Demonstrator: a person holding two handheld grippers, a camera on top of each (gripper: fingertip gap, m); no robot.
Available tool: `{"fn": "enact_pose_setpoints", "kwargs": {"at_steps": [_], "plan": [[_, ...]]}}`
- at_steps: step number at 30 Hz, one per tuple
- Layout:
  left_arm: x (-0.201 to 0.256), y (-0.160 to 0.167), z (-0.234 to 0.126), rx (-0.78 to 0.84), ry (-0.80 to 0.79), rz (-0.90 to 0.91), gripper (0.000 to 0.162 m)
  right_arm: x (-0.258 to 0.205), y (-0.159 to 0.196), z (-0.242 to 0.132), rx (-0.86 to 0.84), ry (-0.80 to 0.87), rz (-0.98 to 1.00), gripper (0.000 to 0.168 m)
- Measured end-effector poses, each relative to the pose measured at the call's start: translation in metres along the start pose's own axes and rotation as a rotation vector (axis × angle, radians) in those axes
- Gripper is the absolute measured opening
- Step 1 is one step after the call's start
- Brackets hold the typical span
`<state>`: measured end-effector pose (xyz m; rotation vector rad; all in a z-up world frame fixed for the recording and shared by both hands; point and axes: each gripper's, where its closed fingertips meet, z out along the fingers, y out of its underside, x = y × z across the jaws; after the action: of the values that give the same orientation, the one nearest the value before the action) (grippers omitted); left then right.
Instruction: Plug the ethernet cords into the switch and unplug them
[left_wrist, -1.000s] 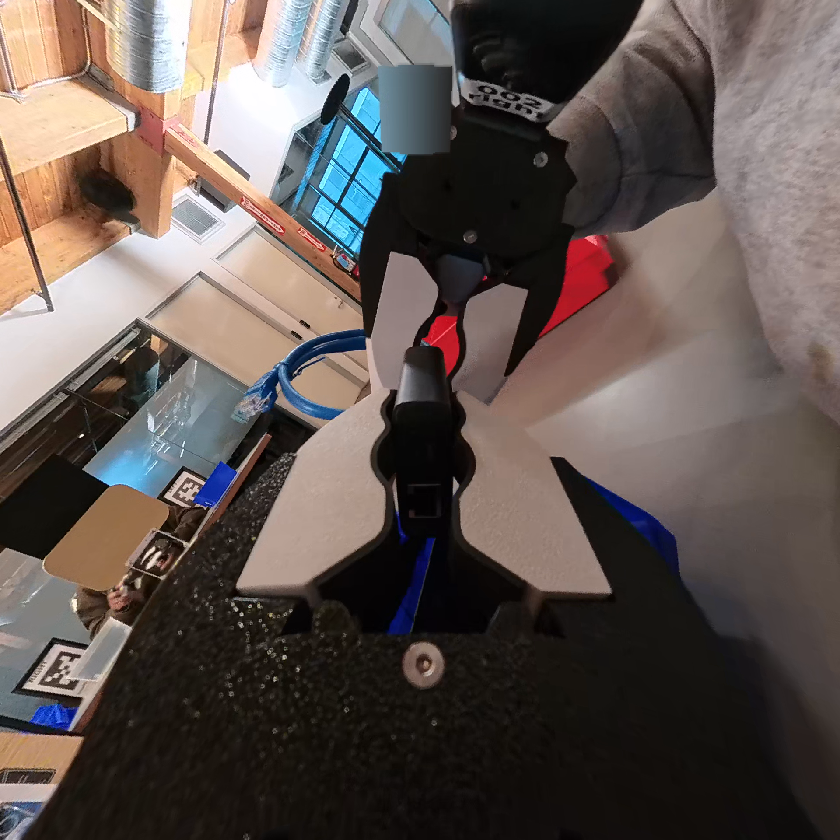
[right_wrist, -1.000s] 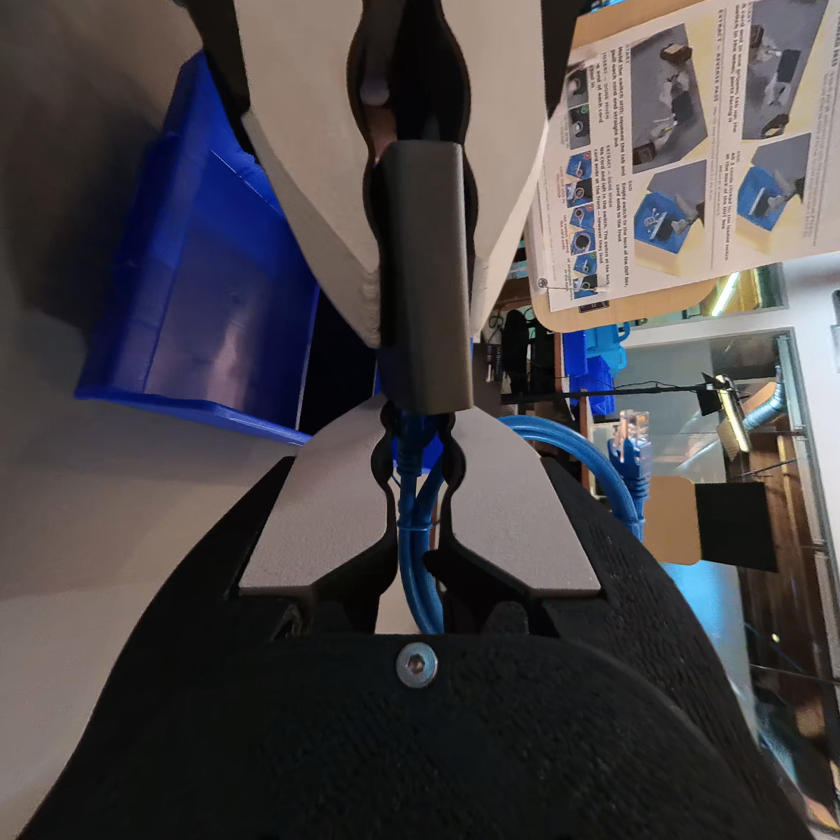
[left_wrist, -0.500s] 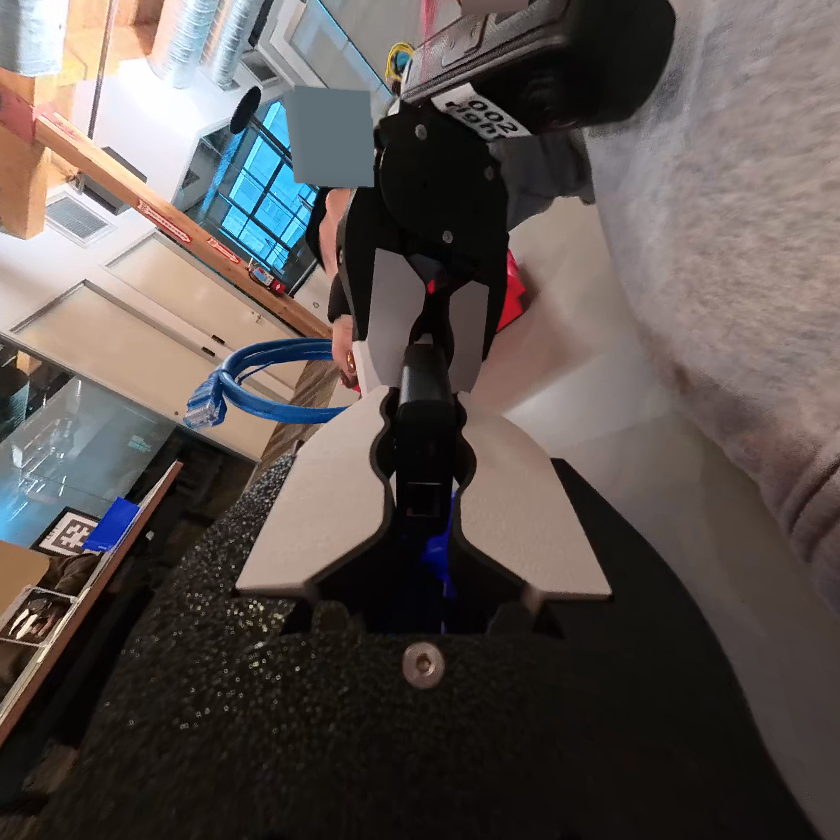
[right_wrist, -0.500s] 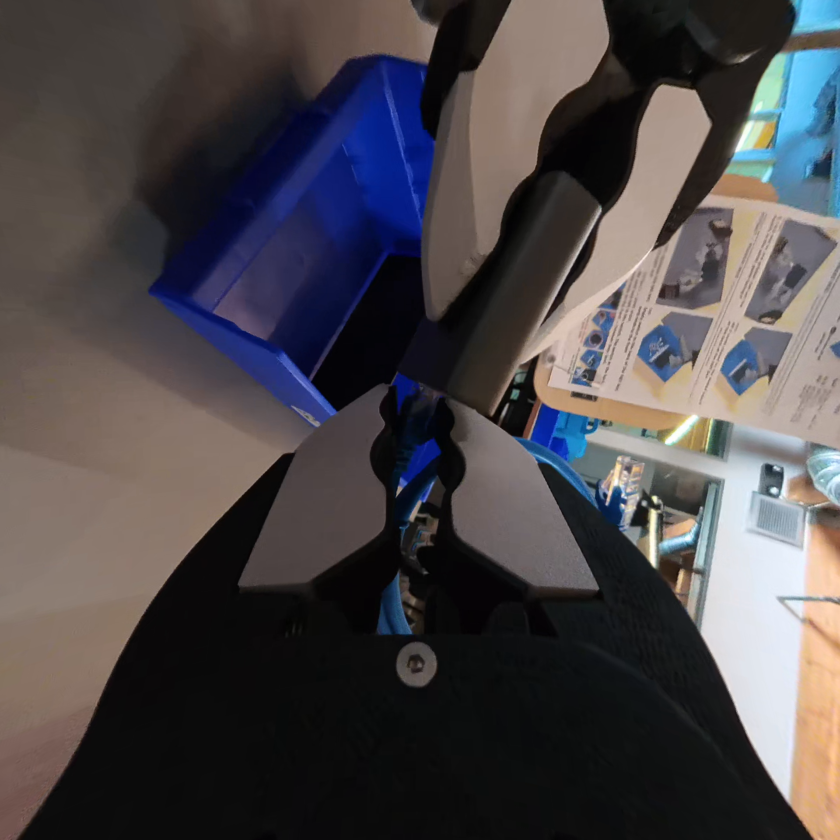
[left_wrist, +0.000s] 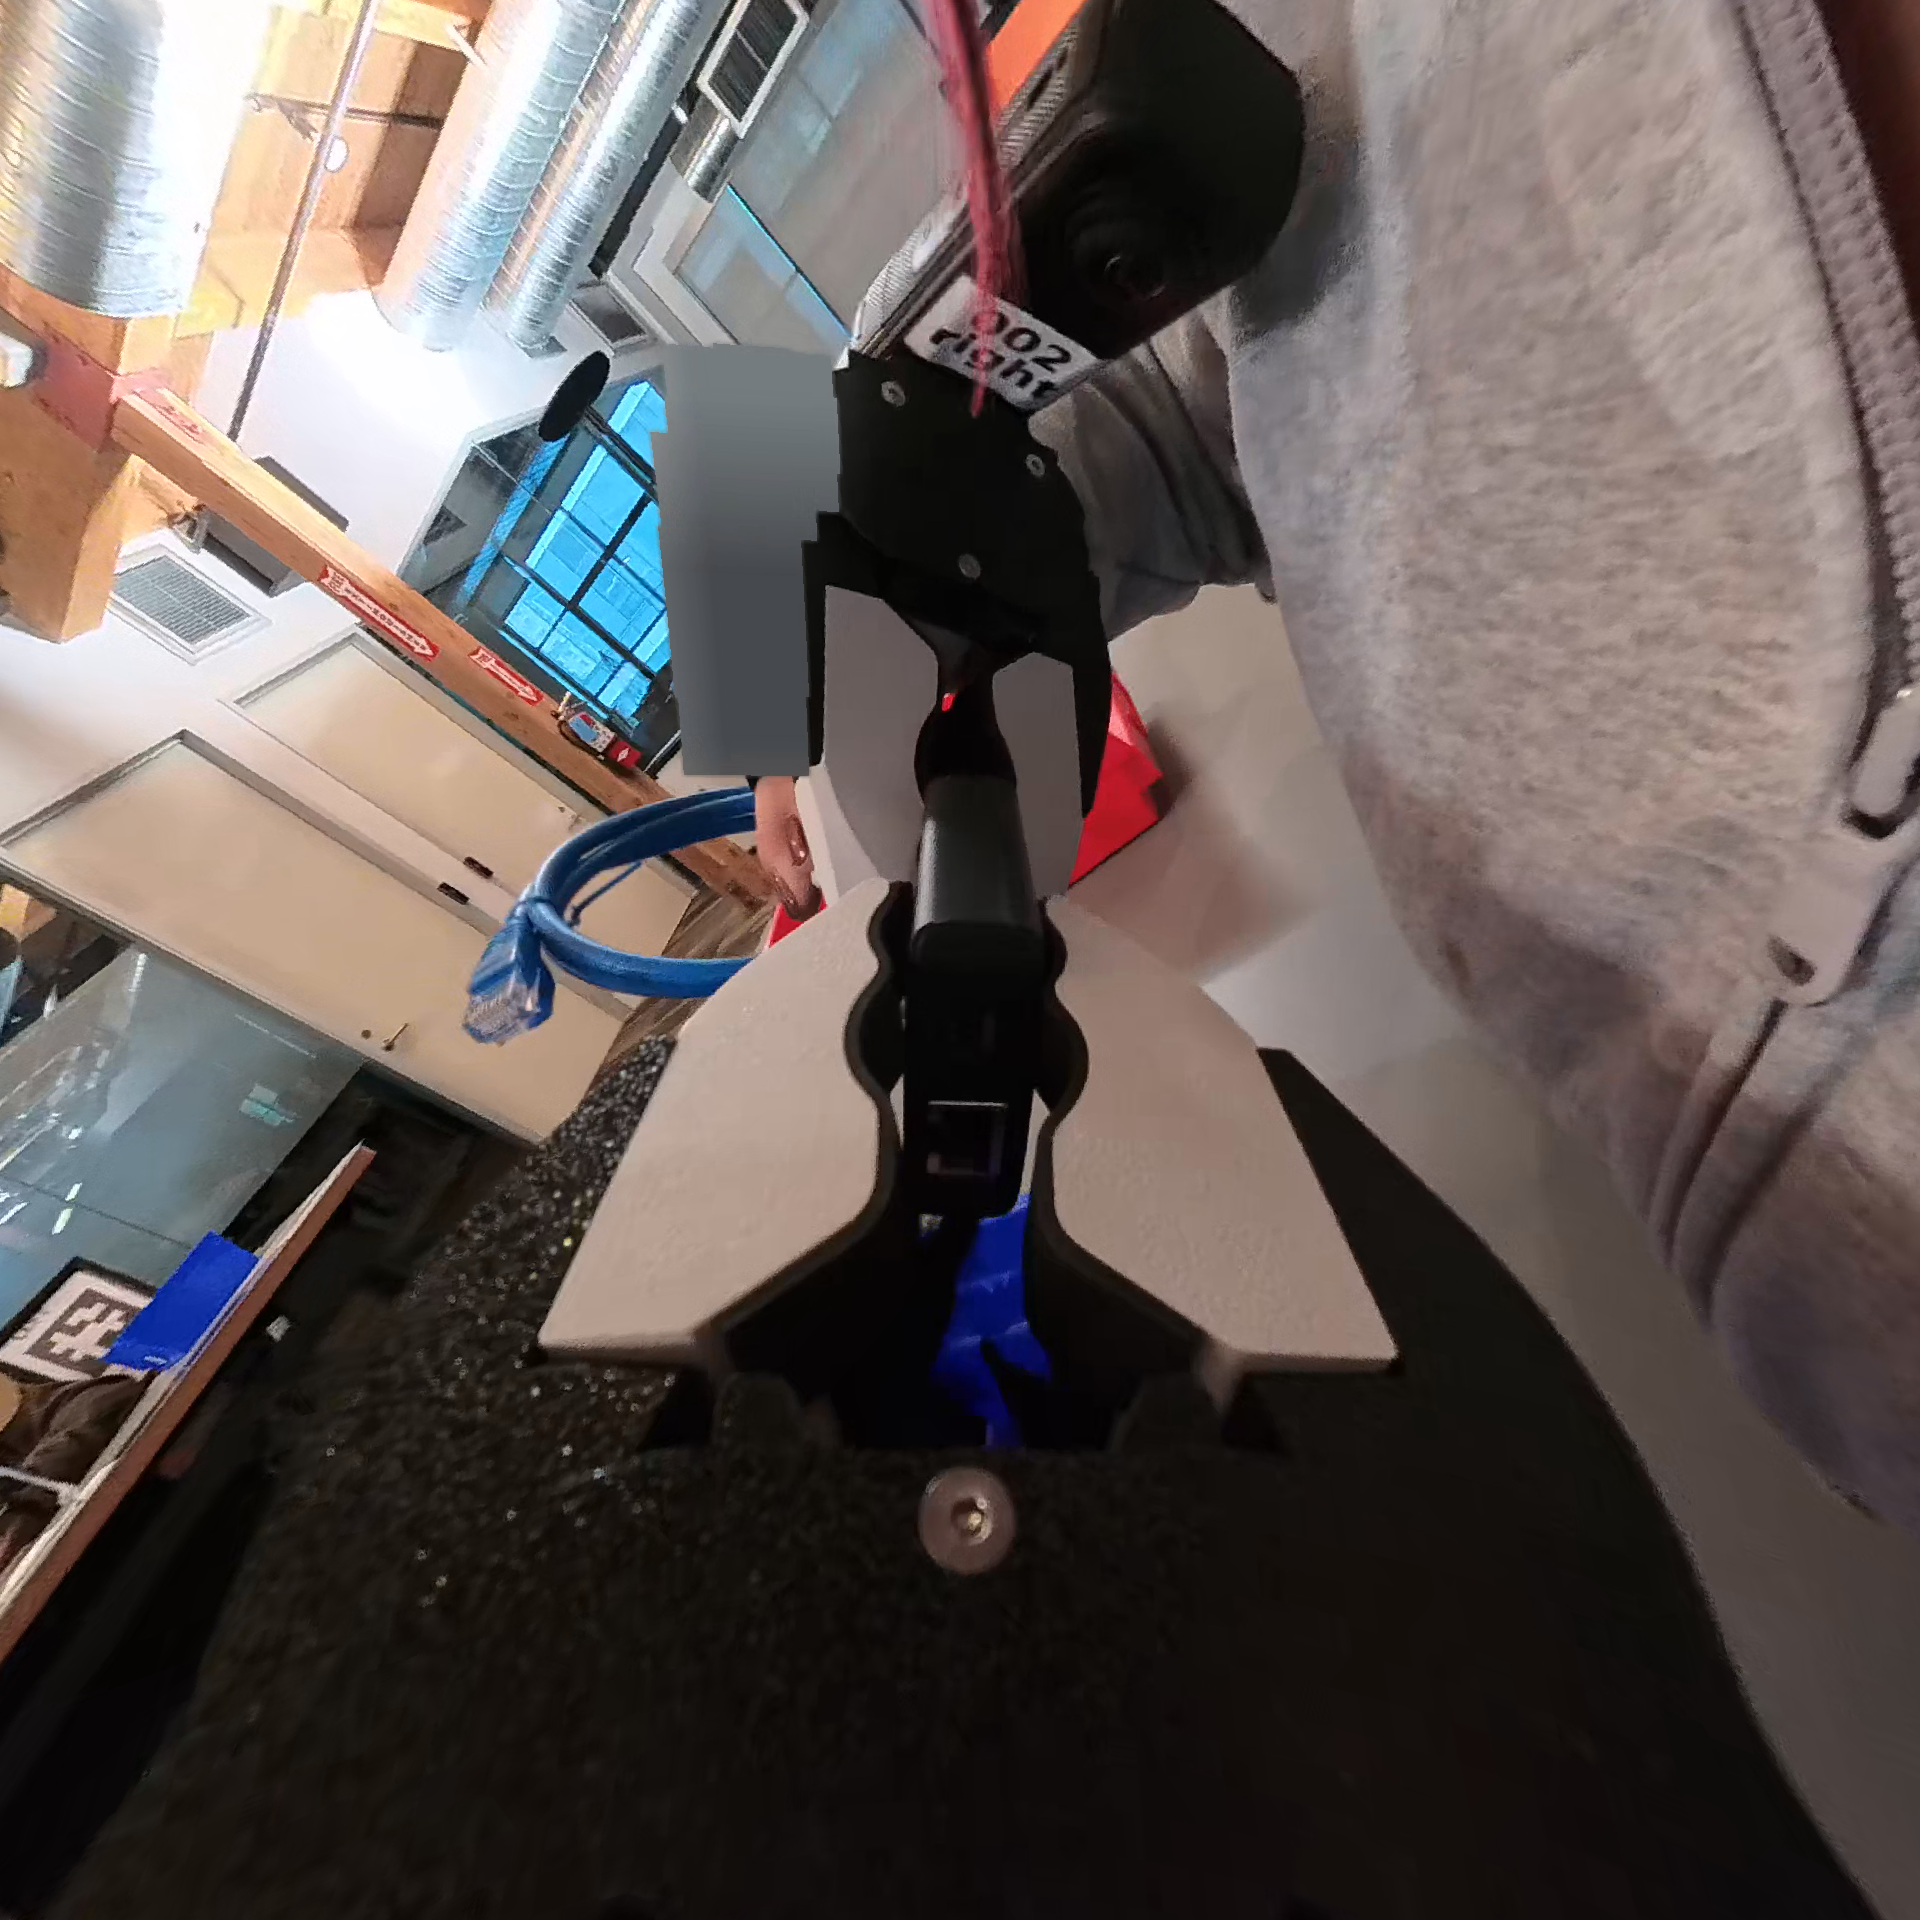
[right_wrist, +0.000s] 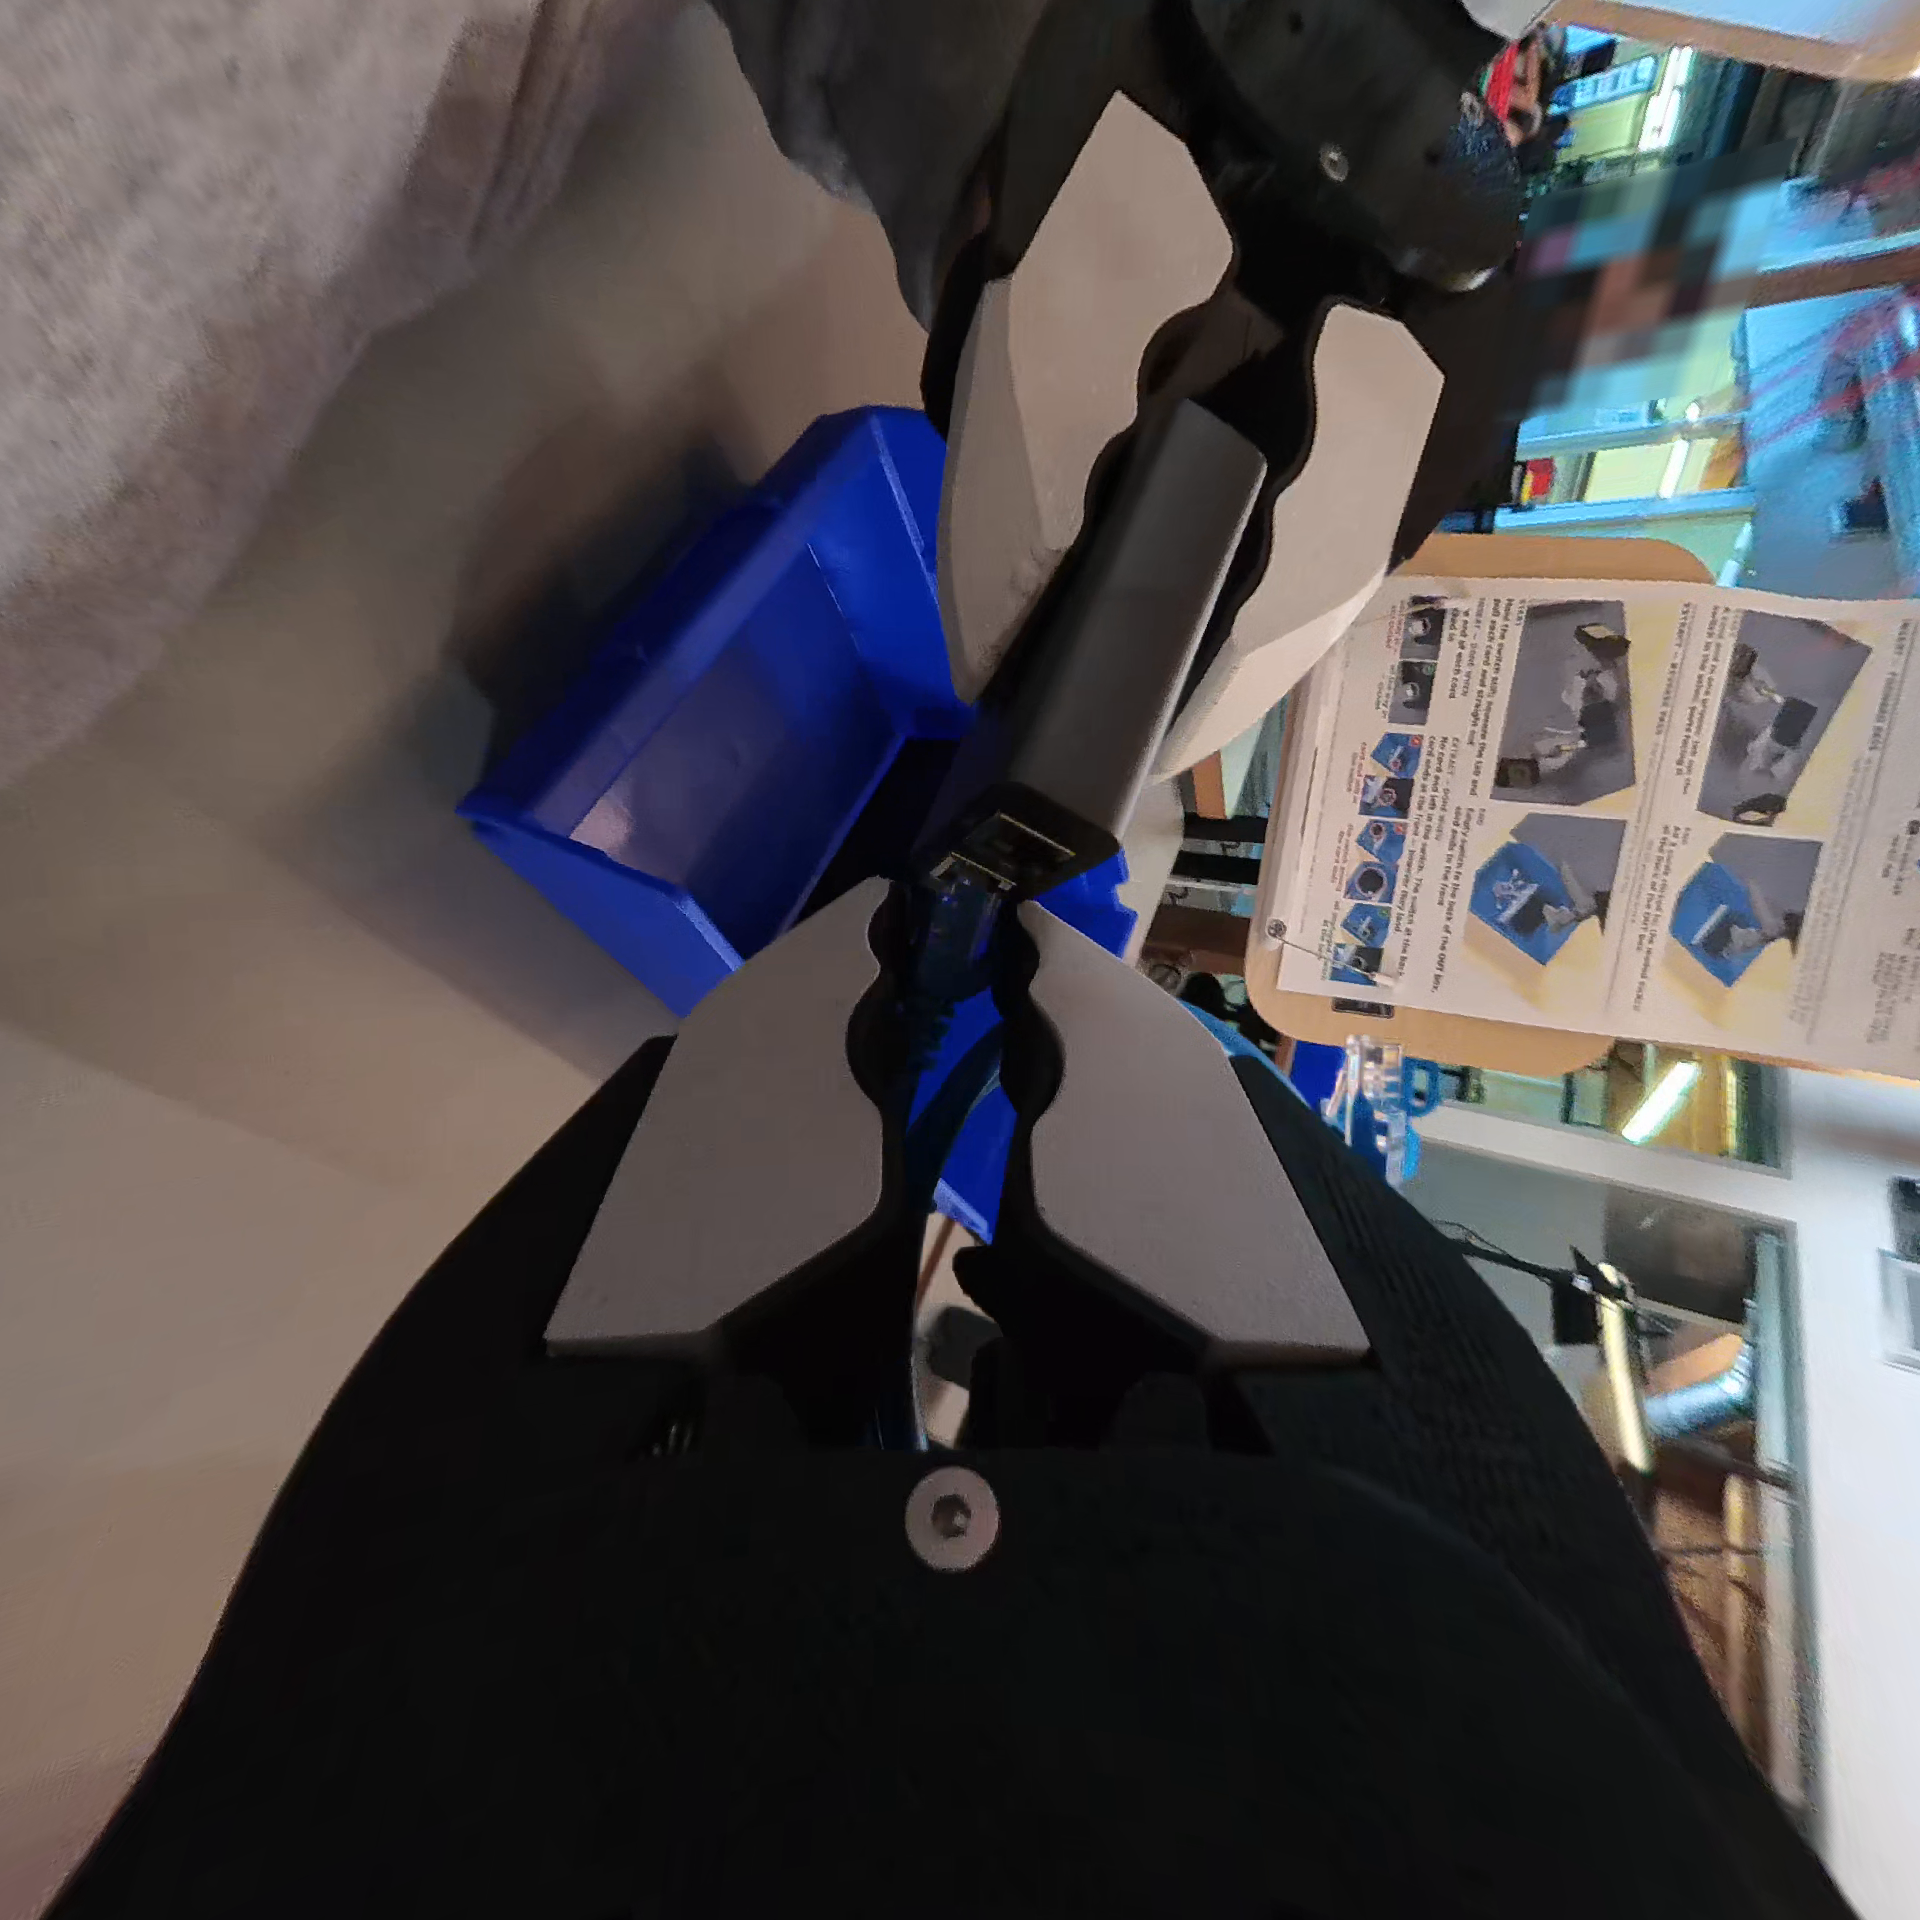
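Left gripper (left_wrist: 971, 1039) fingers clamped on dark slim box (left_wrist: 969, 997), socket end exposed. Right gripper (right_wrist: 951, 971) fingers pinched on blue cable (right_wrist: 951, 935) plug, aligned at socket. Blue bin (right_wrist: 727, 717) beyond, on bench.

A blue bin (right_wrist: 727, 727) lies near an illustrated instruction sheet (right_wrist: 1621, 831).

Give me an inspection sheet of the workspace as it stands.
Surface: pale tabletop, seen tilted.
Job's things: black box with a port; blue network cable, one plug at that port, seating unclear.
Clutter: blue bin; red object.
Grippers: left gripper shut on the black box; right gripper shut on the blue network cable at its plug.
Cables: the cable loops free, its other plug dangling.
Surroundings: picture sheet on a board; grey sleeve; ceiling ducts.
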<state>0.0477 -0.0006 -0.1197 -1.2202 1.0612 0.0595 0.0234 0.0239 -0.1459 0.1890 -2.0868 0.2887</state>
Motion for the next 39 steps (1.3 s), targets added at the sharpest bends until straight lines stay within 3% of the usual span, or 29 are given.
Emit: {"fn": "enact_pose_setpoints", "kwargs": {"at_steps": [6,14,18,20,21,23,29,39], "plan": [[-0.003,0.017,0.007,-0.198,-0.115,0.167,0.02,0.001,0.022,0.006,-0.221,0.025,-0.095,0.015],[-0.011,0.014,0.007,-0.159,-0.162,0.155,0.021,0.01,0.022,0.005,-0.155,0.027,0.036,0.014],[-0.019,0.036,0.011,-0.303,-0.212,0.199,0.049,0.015,0.022,0.003,-0.139,0.054,0.077,0.013],[-0.021,0.028,0.014,-0.254,-0.234,0.226,0.04,0.014,0.022,0.005,-0.145,0.055,0.092,0.013],[-0.019,0.026,0.015,-0.248,-0.225,0.258,0.023,0.015,0.023,0.006,-0.15,0.063,0.108,0.014],[-0.02,0.026,0.015,-0.266,-0.23,0.267,0.022,0.015,0.023,0.004,-0.151,0.063,0.11,0.014],[-0.006,0.031,0.015,-0.346,-0.059,0.267,0.022,0.0,0.02,0.005,-0.23,0.005,-0.135,0.015],[-0.002,0.015,0.005,-0.316,-0.038,0.242,0.022,0.004,0.001,-0.003,-0.149,-0.034,-0.093,0.016]]}}
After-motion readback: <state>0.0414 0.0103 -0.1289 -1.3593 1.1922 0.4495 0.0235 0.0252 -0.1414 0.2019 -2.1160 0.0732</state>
